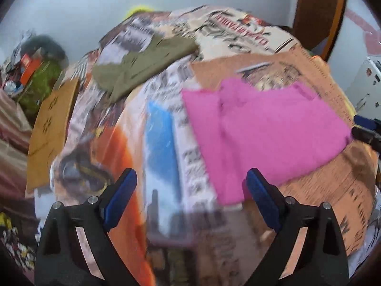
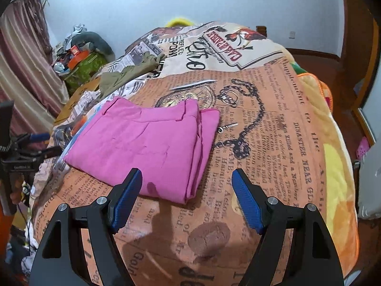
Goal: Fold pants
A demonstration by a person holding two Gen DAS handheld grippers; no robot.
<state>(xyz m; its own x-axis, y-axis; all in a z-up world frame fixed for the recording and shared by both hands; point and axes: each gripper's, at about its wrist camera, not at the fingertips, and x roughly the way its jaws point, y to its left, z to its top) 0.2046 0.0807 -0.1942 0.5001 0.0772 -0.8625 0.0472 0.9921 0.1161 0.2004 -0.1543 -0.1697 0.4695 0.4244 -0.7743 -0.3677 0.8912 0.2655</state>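
Observation:
Pink pants [image 2: 147, 143] lie folded into a flat rectangle on the newspaper-print blanket [image 2: 273, 143] that covers the bed. They also show in the blurred left wrist view [image 1: 262, 131]. My right gripper [image 2: 187, 178] is open and empty, just above the near edge of the pink pants. My left gripper [image 1: 191, 178] is open and empty, beside the near left corner of the pants. The other gripper shows at the right edge of the left wrist view [image 1: 366, 128] and at the left edge of the right wrist view [image 2: 35, 143].
Olive-green pants [image 2: 128, 71] lie folded at the far left of the bed, also in the left wrist view [image 1: 142, 64]. A cluttered heap with an orange box [image 2: 76, 57] stands by the curtain [image 2: 26, 59]. A brown cardboard piece [image 1: 52, 128] lies at the bed's left edge.

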